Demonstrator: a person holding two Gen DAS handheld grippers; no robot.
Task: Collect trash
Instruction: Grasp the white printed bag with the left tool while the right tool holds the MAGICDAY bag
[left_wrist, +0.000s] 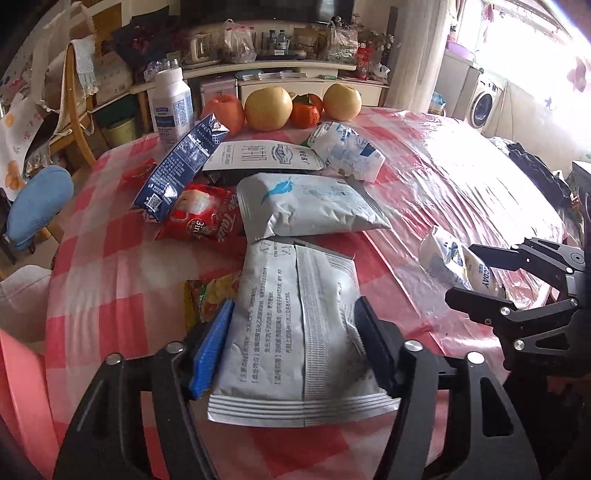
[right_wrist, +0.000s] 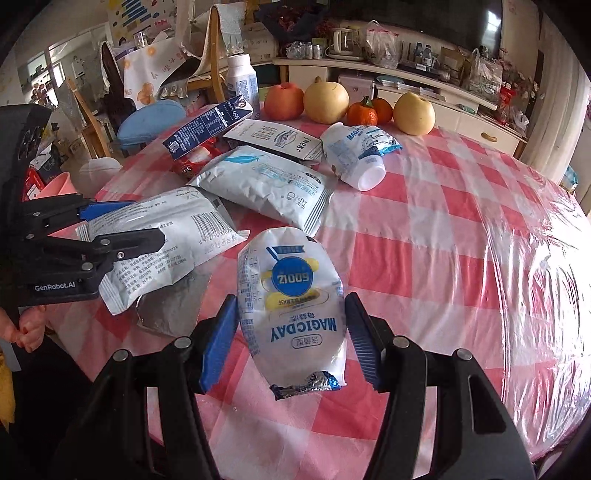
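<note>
On the pink-and-white checked tablecloth (right_wrist: 424, 236), the left gripper (left_wrist: 295, 347) has its blue-padded fingers pressed against both sides of a flat grey-white printed foil pouch (left_wrist: 295, 332), pinching it. The right gripper (right_wrist: 291, 339) likewise clamps a crumpled white-and-blue "MAGICDAY" drink bottle (right_wrist: 291, 306) just above the cloth, near the table's front edge.

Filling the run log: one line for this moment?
left gripper: shut on grey pouch | right gripper: shut on MAGICDAY bottle | checked table

Bright window glare (left_wrist: 535, 48) right, sharp centre, fisheye-warped dark corners.
</note>
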